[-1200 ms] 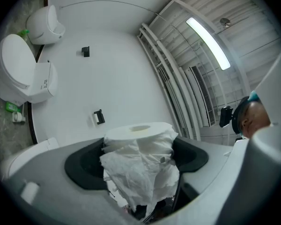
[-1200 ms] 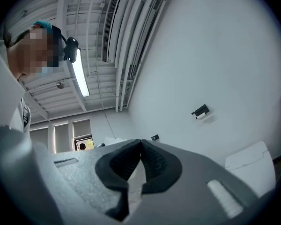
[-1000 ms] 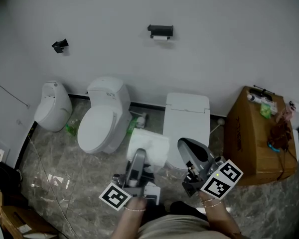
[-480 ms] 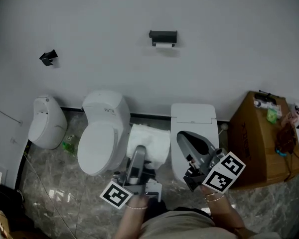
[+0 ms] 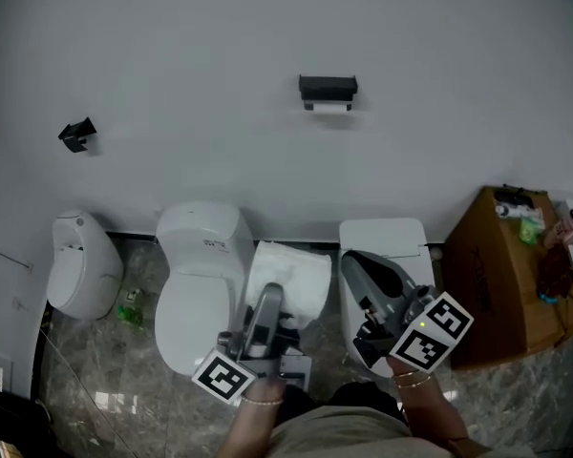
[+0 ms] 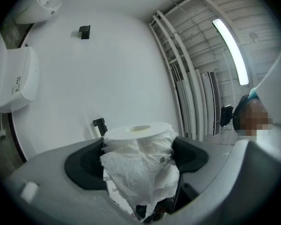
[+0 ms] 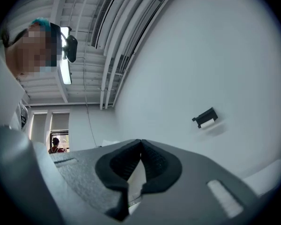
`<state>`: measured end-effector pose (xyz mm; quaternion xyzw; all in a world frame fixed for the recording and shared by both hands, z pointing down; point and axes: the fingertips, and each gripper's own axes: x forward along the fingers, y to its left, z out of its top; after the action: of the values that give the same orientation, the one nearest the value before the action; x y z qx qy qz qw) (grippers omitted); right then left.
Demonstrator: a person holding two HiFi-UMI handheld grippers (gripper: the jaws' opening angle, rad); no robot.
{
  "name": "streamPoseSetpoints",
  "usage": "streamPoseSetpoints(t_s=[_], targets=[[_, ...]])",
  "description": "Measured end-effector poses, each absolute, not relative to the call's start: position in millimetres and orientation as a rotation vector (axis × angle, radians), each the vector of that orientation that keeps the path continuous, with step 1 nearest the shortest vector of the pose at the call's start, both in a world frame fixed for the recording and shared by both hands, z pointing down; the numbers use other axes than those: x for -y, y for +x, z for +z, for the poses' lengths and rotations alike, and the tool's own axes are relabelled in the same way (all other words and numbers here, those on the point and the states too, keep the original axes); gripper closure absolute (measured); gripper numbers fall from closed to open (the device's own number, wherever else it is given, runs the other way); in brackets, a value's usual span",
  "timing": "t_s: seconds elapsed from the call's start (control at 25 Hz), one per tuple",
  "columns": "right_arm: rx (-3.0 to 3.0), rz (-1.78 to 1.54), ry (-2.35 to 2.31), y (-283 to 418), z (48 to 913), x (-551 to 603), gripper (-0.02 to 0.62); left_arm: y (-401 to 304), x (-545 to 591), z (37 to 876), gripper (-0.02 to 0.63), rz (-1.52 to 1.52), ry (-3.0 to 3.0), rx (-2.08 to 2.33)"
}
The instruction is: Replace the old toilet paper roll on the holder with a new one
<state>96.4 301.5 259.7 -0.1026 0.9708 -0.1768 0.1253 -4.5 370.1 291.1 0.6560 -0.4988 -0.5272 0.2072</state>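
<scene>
On the white wall hangs the black holder [image 5: 328,88] with a thin remnant of the old white roll [image 5: 330,107] under it. It also shows small in the right gripper view as the holder [image 7: 205,116]. My left gripper [image 5: 279,289] is shut on a new toilet paper roll [image 5: 288,277], whose wrinkled outer sheets bulge between the pads. In the left gripper view the roll [image 6: 139,161] fills the jaws. My right gripper [image 5: 350,263] is shut with nothing in it, its pads [image 7: 152,161] meeting. Both grippers are well short of the holder.
A white toilet [image 5: 193,284] stands below left, a second white cistern [image 5: 387,241] below the holder, and a white urinal-like fixture [image 5: 76,265] at far left. At the right is a cardboard box [image 5: 497,275] with small items on it. A black hook [image 5: 76,134] is on the wall.
The whole view has shifted toward the wall: holder, toilets and box sit lower in the picture. Both grippers travelled along with it. The left still holds the roll, the right stays shut.
</scene>
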Motion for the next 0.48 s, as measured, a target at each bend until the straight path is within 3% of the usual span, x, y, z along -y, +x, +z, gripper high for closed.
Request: streamPoseSetpoints(t_s=[0.48], targets=[[-2.865, -0.534, -0.385, 49.4, 273.5, -263.1, 0.597, -58.6, -337.5, 303.2, 0.175, -1.509, 1.773, 1.345]])
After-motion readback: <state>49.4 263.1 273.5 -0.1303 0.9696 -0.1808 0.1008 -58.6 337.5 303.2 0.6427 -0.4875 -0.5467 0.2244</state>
